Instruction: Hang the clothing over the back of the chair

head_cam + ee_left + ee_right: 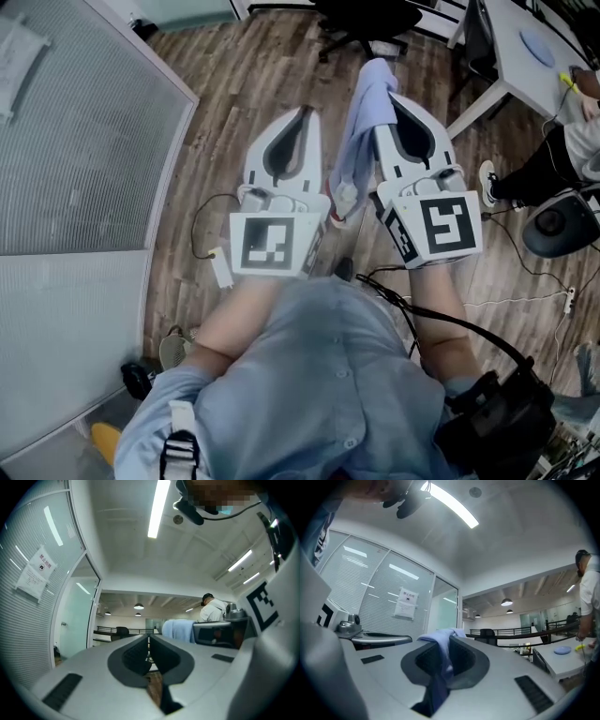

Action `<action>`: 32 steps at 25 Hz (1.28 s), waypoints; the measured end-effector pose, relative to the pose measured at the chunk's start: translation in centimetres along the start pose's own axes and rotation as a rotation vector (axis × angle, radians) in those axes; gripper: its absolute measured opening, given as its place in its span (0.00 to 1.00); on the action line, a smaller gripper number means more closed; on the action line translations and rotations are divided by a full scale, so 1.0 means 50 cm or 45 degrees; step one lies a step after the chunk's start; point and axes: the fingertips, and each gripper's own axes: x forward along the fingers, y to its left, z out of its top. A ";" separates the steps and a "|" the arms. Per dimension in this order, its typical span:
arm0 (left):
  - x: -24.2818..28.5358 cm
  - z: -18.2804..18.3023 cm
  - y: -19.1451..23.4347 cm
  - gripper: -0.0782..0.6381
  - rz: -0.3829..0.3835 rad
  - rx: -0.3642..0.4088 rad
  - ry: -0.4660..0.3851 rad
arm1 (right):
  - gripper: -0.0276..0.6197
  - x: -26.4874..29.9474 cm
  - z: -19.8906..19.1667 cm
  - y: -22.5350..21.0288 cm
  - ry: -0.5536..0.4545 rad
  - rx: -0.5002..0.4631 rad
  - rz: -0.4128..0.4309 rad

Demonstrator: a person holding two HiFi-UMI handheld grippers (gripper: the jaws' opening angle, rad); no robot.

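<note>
Wood floor (244,75): underfoot. Black office chair (366,21): ahead, beyond both claws. Light-blue clothing (361,131): clamped in the right claw (446,639), hanging above the floor, apart from the chair. Left claw (149,638): jaws together, nothing between them, level beside the right.

The head camera looked steeply down from above the person's chest (319,375) onto the wooden floor (234,75), with the left tool (305,112) and right tool (388,96) close beneath it. Each tool camera rode just behind its own jaws, very near them, facing about level across the room and taking in much ceiling (211,536). All three views shared the glass partition (84,141), its posted notice (19,58), the clothing (361,122) and a distant black chair (366,19).
</note>
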 end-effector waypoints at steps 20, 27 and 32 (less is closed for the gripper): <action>0.316 -0.032 0.278 0.13 -0.071 -0.026 -0.062 | 0.09 0.398 -0.044 -0.090 -0.005 -0.013 -0.048; 0.407 -0.041 0.368 0.13 -0.082 -0.050 -0.055 | 0.09 0.537 -0.056 -0.115 0.015 -0.022 -0.060; 0.488 -0.067 0.408 0.13 -0.052 -0.063 -0.022 | 0.09 0.619 -0.087 -0.151 0.057 -0.022 -0.022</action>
